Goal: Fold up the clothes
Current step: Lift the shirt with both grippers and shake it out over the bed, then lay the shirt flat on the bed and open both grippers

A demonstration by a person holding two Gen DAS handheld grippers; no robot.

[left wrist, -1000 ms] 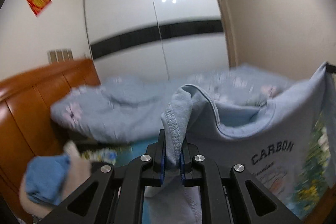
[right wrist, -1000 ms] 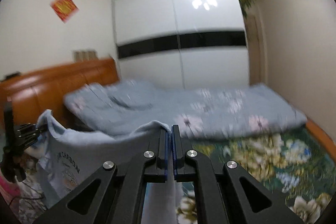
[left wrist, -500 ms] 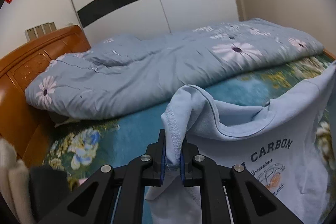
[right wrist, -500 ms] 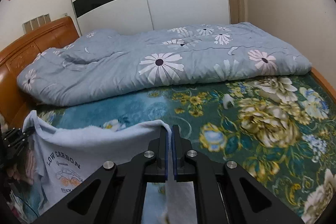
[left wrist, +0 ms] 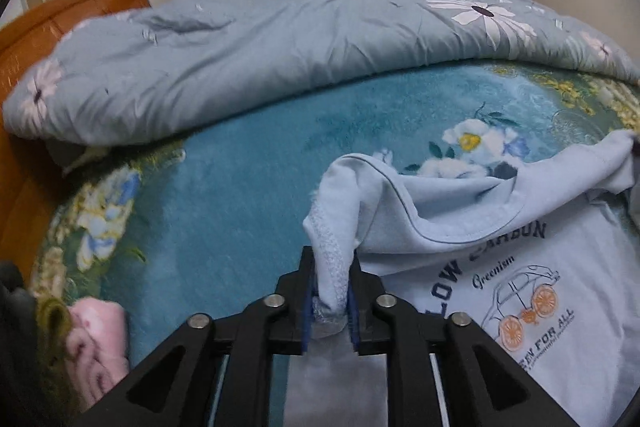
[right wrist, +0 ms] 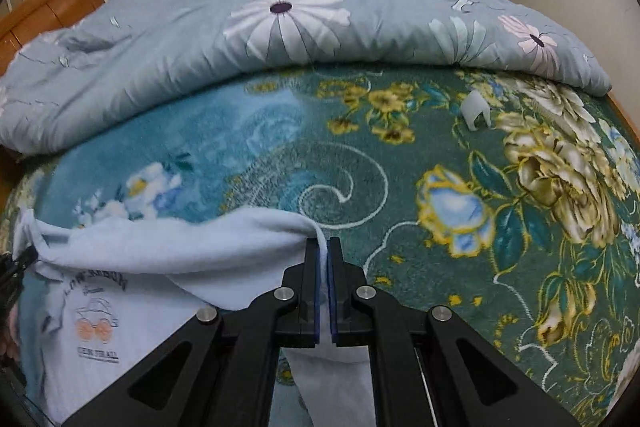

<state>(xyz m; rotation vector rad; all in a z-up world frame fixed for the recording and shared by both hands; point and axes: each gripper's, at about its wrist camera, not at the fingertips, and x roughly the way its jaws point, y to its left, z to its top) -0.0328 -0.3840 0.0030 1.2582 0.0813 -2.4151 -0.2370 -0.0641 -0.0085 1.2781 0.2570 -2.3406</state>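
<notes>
a: where is the shirt [left wrist: 532,291]?

b: it hangs between the two tongs, over the bed [right wrist: 400,163]. its lower part looks like it lies on the green flower blanket, but the very bottom is hidden.

a: what does the left tong [left wrist: 331,293] do?

b: its jaws are opening. a bunched bit of the shirt's edge sits between them, and the pads look like they do not press it much now.

a: and the right tong [right wrist: 322,281]?

b: it is squeezed tight on a thin fold of the shirt's other top corner. almost no gap shows.

a: which way does the shirt run?

b: its top edge goes side to side, from one tong to the other. it sags in the middle. the body drops down and toward the person. both tongs sit right at their own corners, so none is nearer.

a: so what comes next?

b: it looks like the shirt is being laid flat first, front side up. the fold is not begun.

a: can any words be read?

b: yes. the left view shows "low" and part of "carbon", then "greenism" in curly letters, a little car with orange wheels, and "for all" under it. the tiny line below is too small.

a: anything else close by?

b: a blue quilt [right wrist: 280,39] with daisies lies at the far side of the bed, and something pink [left wrist: 98,339] sits at the left.
</notes>
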